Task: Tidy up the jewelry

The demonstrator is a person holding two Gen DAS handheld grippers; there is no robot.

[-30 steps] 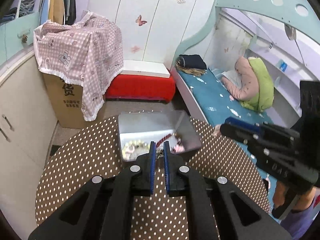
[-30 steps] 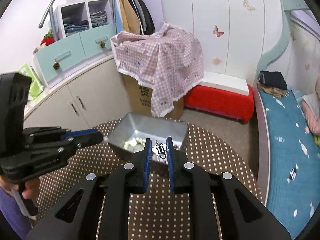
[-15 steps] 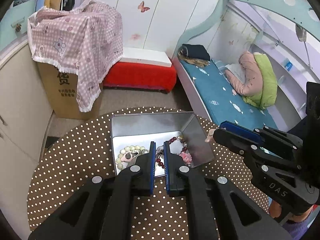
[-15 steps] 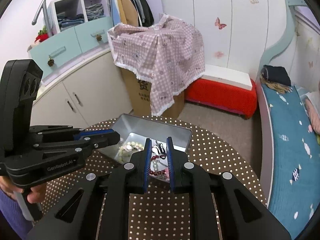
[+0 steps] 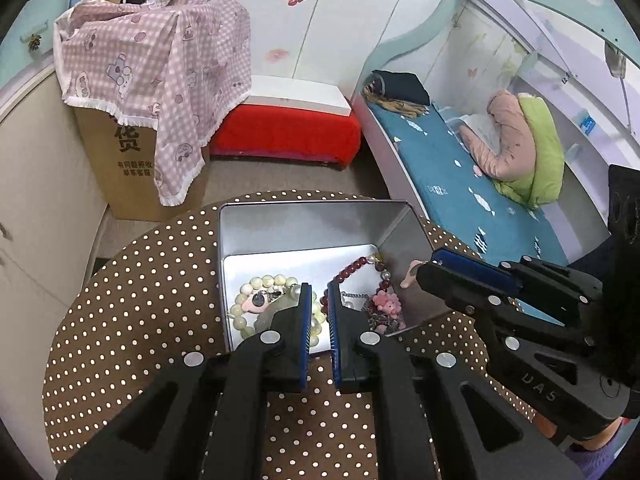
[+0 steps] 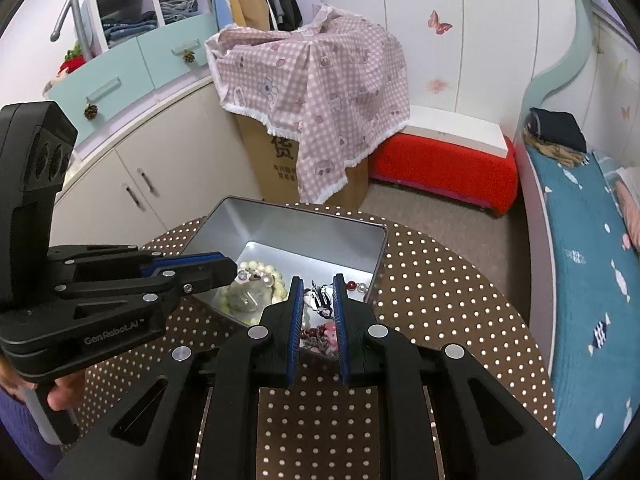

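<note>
A silver metal tin (image 5: 312,220) (image 6: 280,232) stands on the round polka-dot table (image 5: 140,300). It holds a pale bead bracelet (image 5: 256,300), a dark red bead bracelet (image 5: 352,268), a pink charm (image 5: 386,304) and chains. My left gripper (image 5: 319,290) hovers over the tin's near edge, jaws nearly closed with nothing between them. My right gripper (image 6: 316,284) is shut on a small black-and-silver piece of jewelry (image 6: 320,298) above the tin's near side. A small pink item (image 5: 410,276) shows at the right gripper's tip in the left wrist view.
A cardboard box (image 6: 280,160) under a pink checked cloth (image 6: 316,80) stands behind the table. A red bench (image 6: 440,168) is at the back, a bed (image 5: 460,184) on the right, and cabinets (image 6: 132,184) on the left.
Both grippers have risen and tilted down over the tin, so its inside now shows. The right gripper still holds the small jewelry piece.
</note>
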